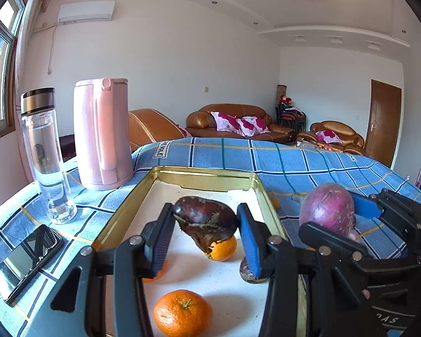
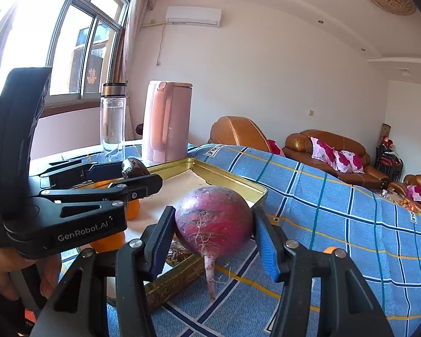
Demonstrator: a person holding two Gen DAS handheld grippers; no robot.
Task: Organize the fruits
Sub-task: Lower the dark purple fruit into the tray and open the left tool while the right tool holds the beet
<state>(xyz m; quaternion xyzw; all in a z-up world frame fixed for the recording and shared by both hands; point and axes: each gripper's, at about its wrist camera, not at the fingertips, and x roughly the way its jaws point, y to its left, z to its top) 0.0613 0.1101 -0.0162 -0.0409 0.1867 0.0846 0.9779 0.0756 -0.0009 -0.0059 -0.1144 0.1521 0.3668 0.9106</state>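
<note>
A table draped in a blue plaid cloth (image 1: 294, 163) stands in a white-walled living room with brown leather sofas (image 1: 238, 120), a wooden door (image 1: 384, 123) and a window (image 2: 56, 42) at the left. On the cloth stand a pink plastic kettle (image 1: 101, 134) and a clear glass bottle with a dark lid (image 1: 45, 154); a black smartphone (image 1: 28, 258) lies flat near the bottle. A shallow gold metal tray with a pale floor (image 1: 205, 175) sits in the middle of the table.

The left gripper (image 1: 206, 236) hangs over the tray, its jaws clamped on a dark wrinkled purple-brown fruit (image 1: 205, 219), raised above the tray floor. Below it in the tray lie a small orange tangerine (image 1: 223, 248), a larger orange tangerine with a stem (image 1: 182, 313) nearer the camera, and another dark fruit (image 1: 248, 273) partly hidden behind the finger.

The right gripper (image 2: 214, 241) is closed on a round purple-red radish with a thin root (image 2: 213, 219), held just outside the tray's right rim, above the cloth, root pointing down.
</note>
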